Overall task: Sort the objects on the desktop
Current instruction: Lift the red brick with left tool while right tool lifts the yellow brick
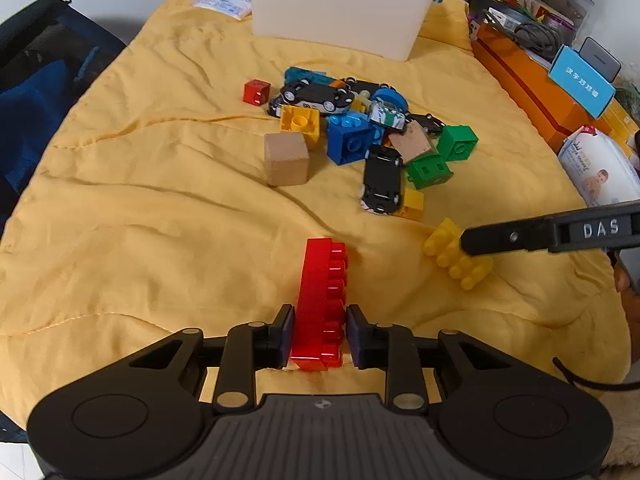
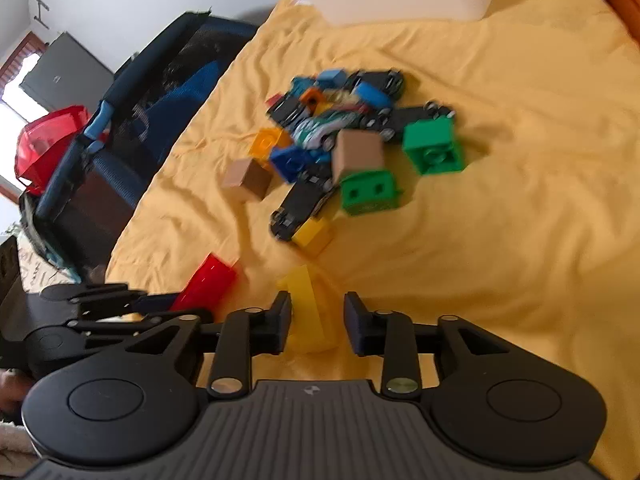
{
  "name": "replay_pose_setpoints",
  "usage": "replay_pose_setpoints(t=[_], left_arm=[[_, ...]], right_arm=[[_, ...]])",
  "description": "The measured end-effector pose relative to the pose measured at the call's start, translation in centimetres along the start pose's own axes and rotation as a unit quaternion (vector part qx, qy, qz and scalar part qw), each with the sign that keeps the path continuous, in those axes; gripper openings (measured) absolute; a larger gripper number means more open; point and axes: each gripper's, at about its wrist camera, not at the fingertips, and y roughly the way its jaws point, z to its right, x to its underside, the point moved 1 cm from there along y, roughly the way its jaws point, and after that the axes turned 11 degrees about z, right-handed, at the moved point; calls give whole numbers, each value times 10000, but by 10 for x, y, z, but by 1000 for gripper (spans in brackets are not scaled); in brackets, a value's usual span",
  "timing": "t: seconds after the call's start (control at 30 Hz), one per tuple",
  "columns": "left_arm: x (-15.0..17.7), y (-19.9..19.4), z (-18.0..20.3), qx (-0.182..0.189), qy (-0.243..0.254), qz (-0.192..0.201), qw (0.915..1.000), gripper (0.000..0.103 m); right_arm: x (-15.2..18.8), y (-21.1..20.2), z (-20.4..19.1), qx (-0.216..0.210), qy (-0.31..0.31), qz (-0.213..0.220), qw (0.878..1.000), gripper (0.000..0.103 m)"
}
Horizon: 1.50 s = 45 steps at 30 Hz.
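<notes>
Nearest the person, toward the front edge of the yellow cloth (image 1: 120,208), the left gripper (image 1: 320,332) straddles a long red brick (image 1: 320,300) standing on its side, studs facing right. The left pad appears to touch it while a thin gap shows on the right, so the jaws look slightly parted around it, not clamping; likely the brick has been set here to start a row.

Just to the right, the right gripper (image 2: 316,320) stands over a yellow brick (image 2: 308,312) lying on the cloth. Its pads are clear of the brick on both sides, so the jaws are open with the brick between them. The two bricks lie near each other but apart, which reads as long studded pieces being gathered at the front.

Farther in, around the middle of the cloth, sits the unsorted heap (image 1: 360,132): toy cars, blue, green and yellow blocks, with a wooden cube (image 1: 286,158) on its left side and a small red cube (image 1: 256,92) beyond.

At the far edge stands a white bin (image 1: 340,4), perhaps meant for some of the heap.
</notes>
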Motion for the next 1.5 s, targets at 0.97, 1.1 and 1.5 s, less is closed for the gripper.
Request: replay_pose_setpoints(t=[0.97,1.1,1.5], left_arm=[[10,2,-4,-792,770,332,9933,40],[13,6,1,-770,933,320,9921,39],[12,4,1,-766,935,348,9921,39]], right_arm=[[30,5,-75,989,-3006,247,9483,37],[37,11,-77,1090,-3233,214,9398,37],[20,-3,-65,1534,-2965,740,9397,37]])
